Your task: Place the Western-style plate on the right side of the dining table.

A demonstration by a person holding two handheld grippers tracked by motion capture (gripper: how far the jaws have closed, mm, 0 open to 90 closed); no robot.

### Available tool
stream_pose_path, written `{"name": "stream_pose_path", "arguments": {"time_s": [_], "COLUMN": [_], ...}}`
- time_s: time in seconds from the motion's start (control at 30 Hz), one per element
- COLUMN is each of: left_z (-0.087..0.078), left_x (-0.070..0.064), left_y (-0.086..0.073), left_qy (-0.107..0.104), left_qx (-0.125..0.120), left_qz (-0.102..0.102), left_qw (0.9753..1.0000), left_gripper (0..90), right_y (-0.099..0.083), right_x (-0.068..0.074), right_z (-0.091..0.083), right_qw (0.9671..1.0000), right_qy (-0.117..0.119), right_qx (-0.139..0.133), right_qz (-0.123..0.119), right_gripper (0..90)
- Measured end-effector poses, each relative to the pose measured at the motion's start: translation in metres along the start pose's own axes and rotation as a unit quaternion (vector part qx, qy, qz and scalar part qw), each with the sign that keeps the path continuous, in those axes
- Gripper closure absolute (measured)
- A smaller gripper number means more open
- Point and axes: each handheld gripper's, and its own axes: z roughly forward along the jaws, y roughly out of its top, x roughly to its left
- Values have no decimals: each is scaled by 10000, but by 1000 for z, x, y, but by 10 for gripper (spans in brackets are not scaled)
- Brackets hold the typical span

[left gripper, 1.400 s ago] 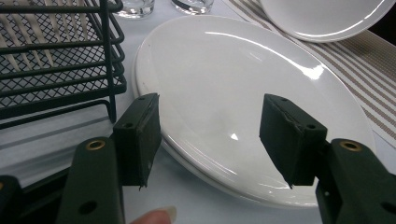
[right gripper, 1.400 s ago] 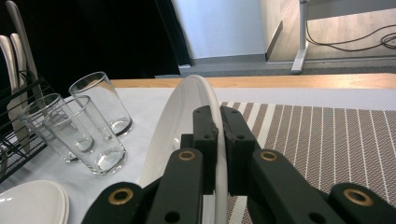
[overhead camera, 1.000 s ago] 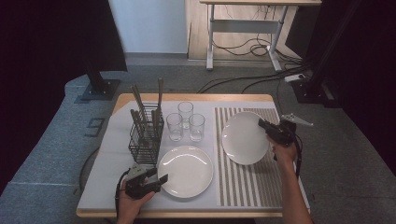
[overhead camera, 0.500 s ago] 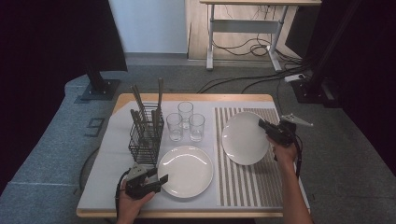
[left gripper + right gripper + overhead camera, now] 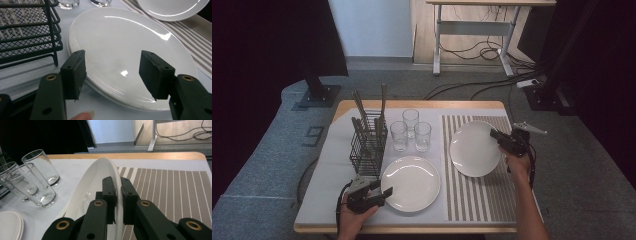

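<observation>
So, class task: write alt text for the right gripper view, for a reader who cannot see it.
The right gripper pinches the rim of a white plate, held tilted on edge above a striped placemat. Three empty glasses stand to the left on a white cloth.

High view overhead; tool views close, low, sharing the glasses (image 5: 411,131).

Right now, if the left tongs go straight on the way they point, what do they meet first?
Probably the near rim of the white plate: the left tongs stand open just short of it, jaws either side of that edge.
</observation>
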Motion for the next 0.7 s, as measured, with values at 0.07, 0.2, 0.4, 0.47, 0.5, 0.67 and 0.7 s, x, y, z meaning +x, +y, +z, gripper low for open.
{"name": "stream_pose_path", "arguments": {"time_s": [0.07, 0.2, 0.4, 0.47, 0.5, 0.67, 0.7], "left_z": [0, 0, -1, -1, -1, -1, -1], "left_x": [0, 0, 1, 1, 1, 0, 0], "left_y": [0, 0, 0, 0, 0, 0, 0], "left_qy": [-6, -6, -9, -11, -11, -19, -19], "left_qx": [11, 8, 1, 5, 5, 6, 6], "left_qz": [-1, -6, -12, -15, -15, -8, -8], "left_qw": [10000, 10000, 10000, 10000, 10000, 10000, 10000], "left_gripper": [385, 385, 385, 385, 385, 385, 385], "right_y": [-1, -1, -2, -3, -3, -4, -4], "right_x": [-3, -6, -9, -10, -10, -14, -14], "right_z": [1, 1, 3, 3, 3, 5, 5], "right_qw": [10000, 9999, 9997, 9996, 9996, 9993, 9993], "right_qy": [0, 1, -43, -62, -62, -126, -126], "right_qx": [42, 92, 148, 173, 173, 256, 256], "right_qz": [71, 140, 192, 230, 230, 240, 240], "right_gripper": [837, 835, 829, 827, 827, 815, 815]}}
